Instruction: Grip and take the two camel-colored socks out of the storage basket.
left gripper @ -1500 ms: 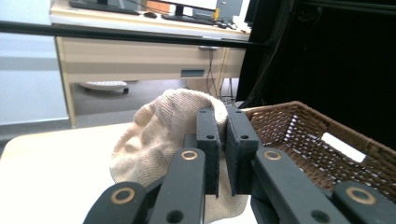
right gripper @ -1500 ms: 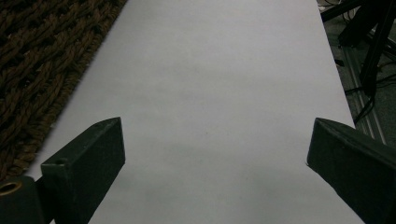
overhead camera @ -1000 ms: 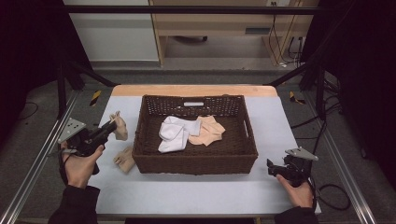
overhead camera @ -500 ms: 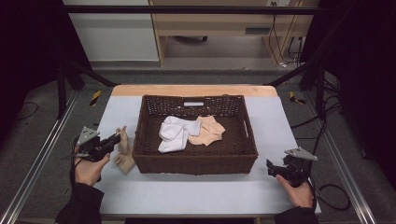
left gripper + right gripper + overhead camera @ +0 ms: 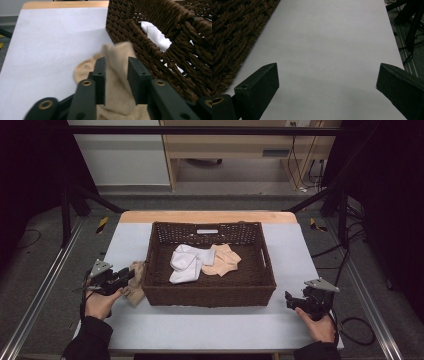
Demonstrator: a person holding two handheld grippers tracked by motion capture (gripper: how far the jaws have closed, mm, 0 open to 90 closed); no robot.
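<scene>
Two socks lie in the basket (image 5: 209, 296); the tan sock (image 5: 117, 82) rests on the table at its nine o'clock, left gripper (image 5: 116, 75) jaws just opening, seemingly released; right gripper (image 5: 327, 82) wide apart, idle.

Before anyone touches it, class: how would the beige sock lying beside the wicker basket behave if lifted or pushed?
The beige sock lies crumpled in soft folds, so it would probably droop limply when lifted. Being thin knit fabric, it looks light. Pushed across the table, it would likely bunch up against the wicker basket rather than slide or roll.
</scene>
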